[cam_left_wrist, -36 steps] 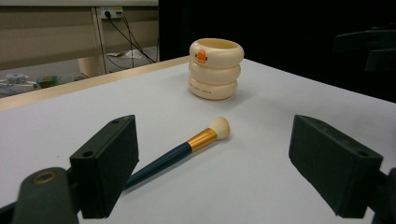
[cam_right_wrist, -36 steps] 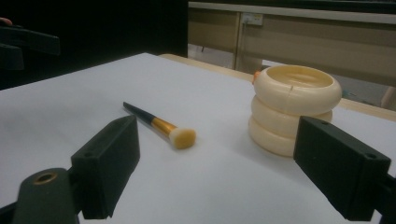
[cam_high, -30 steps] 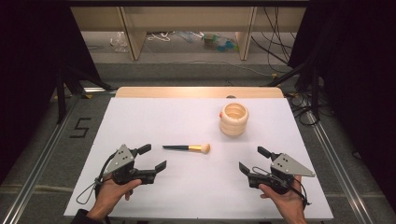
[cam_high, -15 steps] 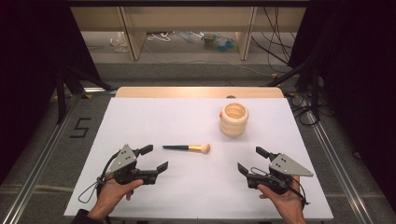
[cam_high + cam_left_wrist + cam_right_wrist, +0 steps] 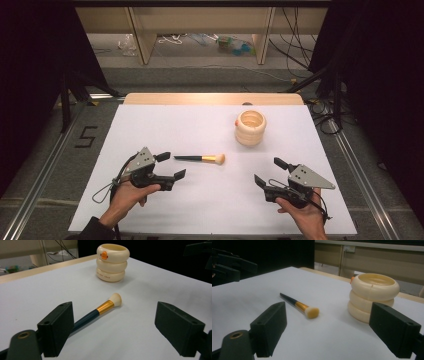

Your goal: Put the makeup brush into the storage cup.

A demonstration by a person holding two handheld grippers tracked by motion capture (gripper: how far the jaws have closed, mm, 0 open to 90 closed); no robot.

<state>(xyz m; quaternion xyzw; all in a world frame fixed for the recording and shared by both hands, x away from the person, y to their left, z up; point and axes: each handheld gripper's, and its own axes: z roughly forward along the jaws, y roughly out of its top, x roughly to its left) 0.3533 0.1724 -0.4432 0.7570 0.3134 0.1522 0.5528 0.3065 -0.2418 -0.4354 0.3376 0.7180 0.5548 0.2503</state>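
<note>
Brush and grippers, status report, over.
Left gripper open, empty, beside the handle end. Right gripper open, empty, short of the makeup brush. Brush flat on white table, ringed holder beyond. Nothing in between.

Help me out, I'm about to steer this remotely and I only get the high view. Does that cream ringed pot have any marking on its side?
Observer: Yes. The left gripper view shows an orange duck bill on the top ring of the pot, on the side toward that gripper.
Operator: Is there anything else on its wall?
Observer: A line of small dark print on the bottom ring; it's too small to read.
Operator: Does the makeup brush lie flat?
Observer: Yes. In the right gripper view the makeup brush rests on the white table cover, its bristle head nearer that gripper.
Operator: And its handle colours?
Observer: A dark blue handle, then a gold ferrule behind the cream bristles.
</note>
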